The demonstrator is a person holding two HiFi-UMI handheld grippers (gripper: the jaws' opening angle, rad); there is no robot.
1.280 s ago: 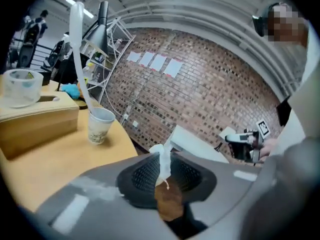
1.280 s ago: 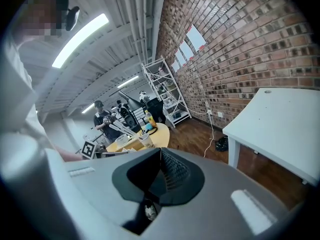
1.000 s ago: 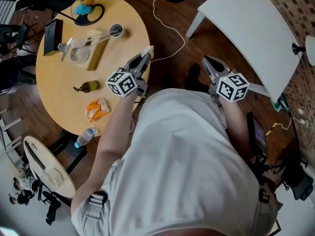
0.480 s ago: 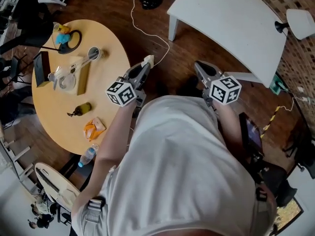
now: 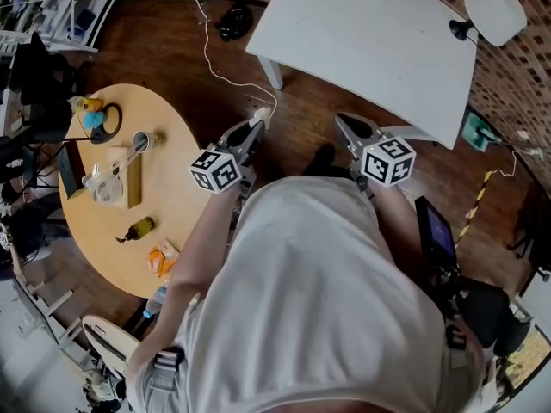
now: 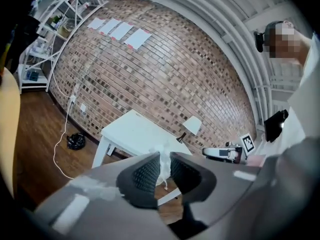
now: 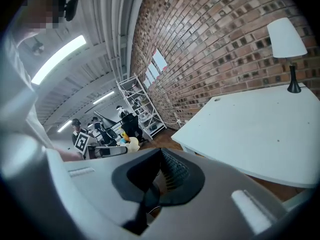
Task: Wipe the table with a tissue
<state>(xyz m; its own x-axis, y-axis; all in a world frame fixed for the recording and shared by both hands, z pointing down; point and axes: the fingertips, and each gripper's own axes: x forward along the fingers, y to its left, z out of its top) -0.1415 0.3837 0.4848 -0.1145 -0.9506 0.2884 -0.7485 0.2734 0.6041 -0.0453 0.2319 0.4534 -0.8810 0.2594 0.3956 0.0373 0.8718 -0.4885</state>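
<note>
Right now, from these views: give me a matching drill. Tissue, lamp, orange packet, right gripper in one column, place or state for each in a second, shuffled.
Column A
1. tissue
2. lamp
3. orange packet
4. right gripper

Column B
a. on the round wooden table
b. jaws together, nothing between them
c. clamped in the left gripper
d. on the white table

Pairs: 1-c, 2-d, 3-a, 4-b
</note>
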